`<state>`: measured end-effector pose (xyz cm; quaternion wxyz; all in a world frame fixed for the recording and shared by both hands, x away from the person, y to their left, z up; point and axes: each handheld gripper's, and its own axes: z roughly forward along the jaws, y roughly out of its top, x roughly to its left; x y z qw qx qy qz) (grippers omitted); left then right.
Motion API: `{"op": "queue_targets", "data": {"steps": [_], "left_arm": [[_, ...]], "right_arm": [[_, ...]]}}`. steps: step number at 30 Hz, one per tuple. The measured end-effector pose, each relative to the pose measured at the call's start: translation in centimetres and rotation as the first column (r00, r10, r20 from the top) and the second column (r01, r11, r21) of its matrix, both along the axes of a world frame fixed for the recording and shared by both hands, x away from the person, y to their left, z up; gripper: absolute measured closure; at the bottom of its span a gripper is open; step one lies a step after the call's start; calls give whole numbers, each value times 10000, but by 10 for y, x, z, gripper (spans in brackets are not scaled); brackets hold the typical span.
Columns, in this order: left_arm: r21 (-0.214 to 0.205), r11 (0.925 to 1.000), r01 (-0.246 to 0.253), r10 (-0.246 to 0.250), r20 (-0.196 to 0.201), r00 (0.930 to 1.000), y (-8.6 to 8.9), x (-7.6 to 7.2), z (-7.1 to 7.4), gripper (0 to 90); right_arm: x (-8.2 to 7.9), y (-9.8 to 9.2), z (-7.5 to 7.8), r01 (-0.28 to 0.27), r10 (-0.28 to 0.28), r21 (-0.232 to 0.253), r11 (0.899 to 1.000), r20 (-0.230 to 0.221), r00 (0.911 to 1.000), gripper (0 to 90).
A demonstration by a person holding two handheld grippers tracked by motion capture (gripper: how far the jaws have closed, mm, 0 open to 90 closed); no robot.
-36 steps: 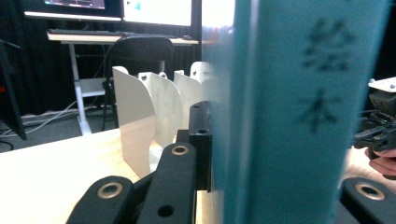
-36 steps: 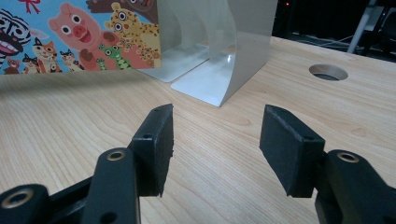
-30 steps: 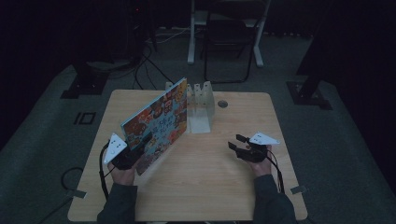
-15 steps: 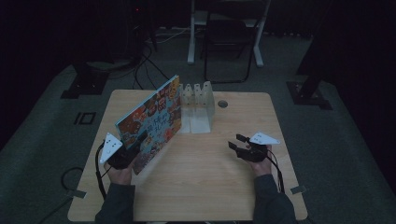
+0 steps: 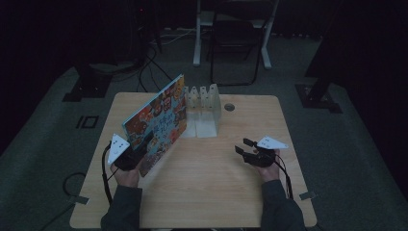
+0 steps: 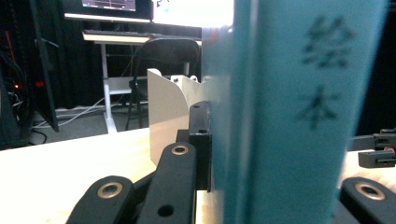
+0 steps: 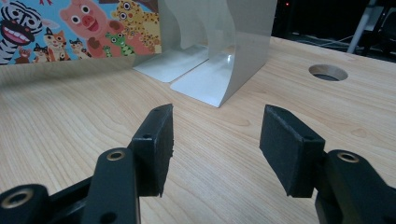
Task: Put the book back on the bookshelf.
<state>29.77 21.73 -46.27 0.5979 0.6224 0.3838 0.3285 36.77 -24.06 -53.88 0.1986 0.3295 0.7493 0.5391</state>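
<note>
It seems a dim lab or studio: one pale wooden table [image 5: 202,192], black stand legs [image 5: 320,94], loose floor cables [image 5: 149,62], a black chair [image 5: 231,43].

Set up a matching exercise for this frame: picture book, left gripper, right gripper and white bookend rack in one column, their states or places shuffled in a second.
1. picture book
2. left gripper
3. right gripper
4. white bookend rack

A. jaws open over bare wood
B. stands at the table's far middle
C. tilted up on edge
D. clamped on the book's spine

Pairs: 1-C, 2-D, 3-A, 4-B
</note>
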Motion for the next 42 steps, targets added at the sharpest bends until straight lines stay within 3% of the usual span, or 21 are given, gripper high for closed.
{"op": "queue_targets", "data": {"steps": [19,35,42], "left_arm": [[-94,9987,-492,491,-55,9988,-5,13,0,820],[264,9968,-757,758,-33,9971,-14,25,1,820],[207,9945,-1023,1025,-88,9947,-15,30,-1,820]], "right_arm": [[0,0,0,4,-4,20,10000,-9,10000,439],[0,-2,0,26,-26,67,10000,6,10000,439],[0,-2,0,30,-30,63,10000,-13,10000,440]]}}
